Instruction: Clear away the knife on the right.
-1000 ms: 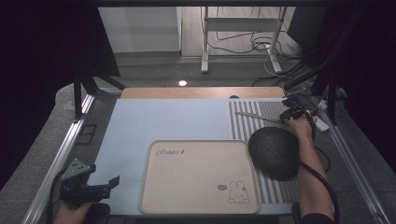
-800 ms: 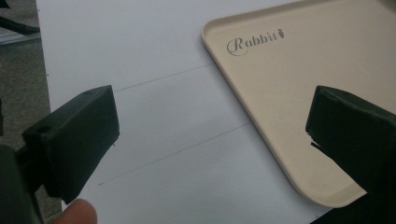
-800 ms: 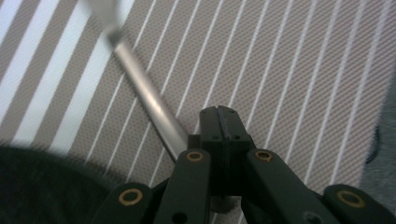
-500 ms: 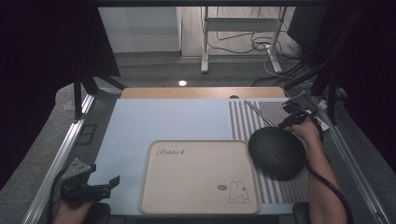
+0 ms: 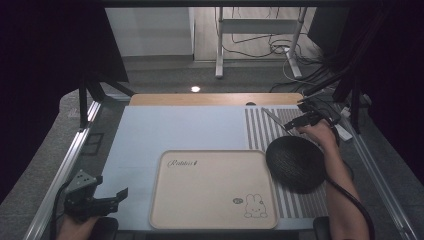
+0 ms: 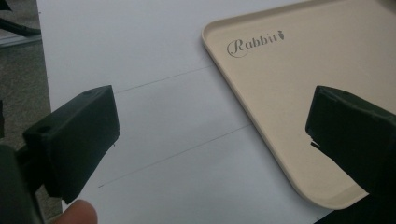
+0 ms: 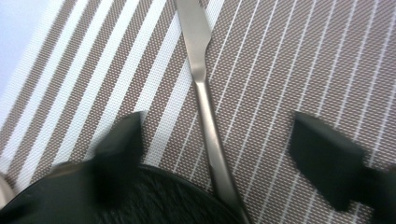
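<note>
At the desk's (image 5: 180, 127) near left corner you hold the left gripper (image 5: 111, 197) low, jaws spread wide with nothing between them; in the left gripper view it points across bare white surface toward the tray's (image 6: 299, 79) left rim, likely parked there out of the way while your other hand works. The beige tray (image 5: 212, 187) lies flat against the near edge at the middle, printed with "Rabbit" and a small rabbit, and it carries nothing. Just beside its right rim sits the dark textured bowl (image 5: 295, 162) on the striped placemat (image 5: 260, 127); what it holds, if anything, I cannot tell. Toward the far right corner your right gripper (image 5: 292, 124) is lowered over the placemat. In the right gripper view its jaws are released and stand either side of the knife's (image 7: 205, 93) handle, not touching it, with the bowl's rim (image 7: 154, 196) close underneath. That straddle looks like you are lining up to pinch the knife, which lies flat on the mat, blade pointing away.
</note>
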A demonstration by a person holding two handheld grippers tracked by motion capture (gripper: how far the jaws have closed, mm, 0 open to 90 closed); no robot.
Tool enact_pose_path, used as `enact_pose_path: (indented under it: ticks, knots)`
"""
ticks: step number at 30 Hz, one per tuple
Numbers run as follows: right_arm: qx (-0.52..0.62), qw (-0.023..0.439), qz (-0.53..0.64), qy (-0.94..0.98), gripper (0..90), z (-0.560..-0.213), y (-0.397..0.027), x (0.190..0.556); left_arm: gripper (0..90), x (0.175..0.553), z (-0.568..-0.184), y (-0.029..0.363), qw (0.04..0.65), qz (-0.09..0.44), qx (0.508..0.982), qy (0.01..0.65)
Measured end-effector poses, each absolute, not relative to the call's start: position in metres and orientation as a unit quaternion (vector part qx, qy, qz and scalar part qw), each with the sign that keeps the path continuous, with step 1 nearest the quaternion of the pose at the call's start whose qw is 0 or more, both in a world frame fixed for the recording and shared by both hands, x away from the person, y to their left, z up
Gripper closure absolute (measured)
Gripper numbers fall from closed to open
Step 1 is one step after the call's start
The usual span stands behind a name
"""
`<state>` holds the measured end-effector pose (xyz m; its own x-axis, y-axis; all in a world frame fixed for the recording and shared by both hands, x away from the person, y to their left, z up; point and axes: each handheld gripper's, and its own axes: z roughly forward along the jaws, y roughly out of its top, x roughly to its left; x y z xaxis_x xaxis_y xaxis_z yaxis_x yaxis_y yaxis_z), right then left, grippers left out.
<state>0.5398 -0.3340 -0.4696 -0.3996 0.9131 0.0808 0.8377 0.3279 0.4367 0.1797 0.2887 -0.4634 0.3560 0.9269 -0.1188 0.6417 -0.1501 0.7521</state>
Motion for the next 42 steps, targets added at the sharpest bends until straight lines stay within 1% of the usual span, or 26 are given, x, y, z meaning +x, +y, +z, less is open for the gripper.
enact_pose_path:
  ticks: [2, 4, 5, 7, 11, 16, 17, 18, 20, 22, 24, 25, 26, 27, 28, 29, 30, 32, 35, 38, 42]
  knots:
    - [0.541, 0.076, 0.209, 0.811, 7.2, -0.474, -0.332, 0.541, 2.8, 0.180, -0.463, 0.289, 0.374, 0.191, 0.734, 0.535]
    - [0.533, 0.065, 0.208, 0.817, 1.3, -0.477, -0.329, 0.543, 2.8, 0.180, -0.463, 0.289, 0.373, 0.191, 0.734, 0.535]
    - [0.530, 0.066, 0.204, 0.820, 0.0, -0.478, -0.327, 0.543, 2.8, 0.180, -0.463, 0.289, 0.373, 0.191, 0.734, 0.534]
    - [0.524, 0.077, 0.198, 0.825, 0.0, -0.479, -0.323, 0.544, 2.8, 0.180, -0.463, 0.289, 0.373, 0.191, 0.734, 0.535]
    - [0.527, 0.085, 0.189, 0.824, 0.0, -0.481, -0.316, 0.546, 2.8, 0.180, -0.463, 0.289, 0.374, 0.190, 0.733, 0.535]
    - [0.529, 0.101, 0.164, 0.826, 0.0, -0.492, -0.312, 0.550, 2.9, 0.179, -0.463, 0.289, 0.374, 0.191, 0.733, 0.534]
    - [0.526, 0.109, 0.159, 0.829, 2.0, -0.494, -0.311, 0.551, 2.9, 0.179, -0.463, 0.289, 0.375, 0.191, 0.733, 0.535]
    - [0.523, 0.112, 0.156, 0.831, 6.0, -0.495, -0.312, 0.551, 2.9, 0.179, -0.463, 0.289, 0.375, 0.191, 0.733, 0.535]
    - [0.523, 0.120, 0.154, 0.830, 9.1, -0.498, -0.313, 0.552, 2.9, 0.179, -0.463, 0.289, 0.375, 0.190, 0.733, 0.535]
    - [0.524, 0.122, 0.149, 0.830, 16.6, -0.500, -0.316, 0.553, 2.9, 0.179, -0.463, 0.289, 0.375, 0.191, 0.733, 0.535]
    - [0.526, 0.120, 0.148, 0.829, 17.5, -0.502, -0.318, 0.553, 2.9, 0.179, -0.463, 0.289, 0.375, 0.192, 0.733, 0.534]
    - [0.525, 0.122, 0.149, 0.829, 20.2, -0.502, -0.319, 0.553, 2.9, 0.179, -0.463, 0.289, 0.375, 0.191, 0.733, 0.534]
    - [0.523, 0.124, 0.151, 0.829, 27.0, -0.501, -0.319, 0.553, 2.9, 0.179, -0.463, 0.289, 0.374, 0.191, 0.733, 0.534]
    - [0.516, 0.124, 0.156, 0.833, 38.2, -0.499, -0.320, 0.552, 2.9, 0.179, -0.463, 0.289, 0.374, 0.191, 0.733, 0.534]
    - [0.504, 0.121, 0.160, 0.840, 51.4, -0.497, -0.321, 0.552, 3.0, 0.179, -0.464, 0.289, 0.374, 0.191, 0.733, 0.534]
    - [0.496, 0.120, 0.162, 0.845, 58.5, -0.496, -0.321, 0.551, 3.0, 0.179, -0.463, 0.289, 0.374, 0.191, 0.733, 0.534]
    - [0.490, 0.120, 0.161, 0.848, 60.5, -0.495, -0.321, 0.551, 3.0, 0.179, -0.463, 0.289, 0.374, 0.191, 0.733, 0.534]
    - [0.486, 0.105, 0.171, 0.850, 78.6, -0.495, -0.321, 0.551, 3.0, 0.179, -0.463, 0.289, 0.374, 0.192, 0.734, 0.534]
    - [0.481, 0.108, 0.170, 0.853, 79.8, -0.495, -0.322, 0.550, 3.0, 0.179, -0.463, 0.288, 0.372, 0.192, 0.734, 0.534]
    - [0.482, 0.102, 0.179, 0.852, 80.1, -0.495, -0.324, 0.550, 3.1, 0.179, -0.463, 0.289, 0.374, 0.193, 0.734, 0.534]
    - [0.463, 0.109, 0.175, 0.862, 80.2, -0.495, -0.323, 0.550, 3.0, 0.179, -0.463, 0.289, 0.375, 0.192, 0.732, 0.535]
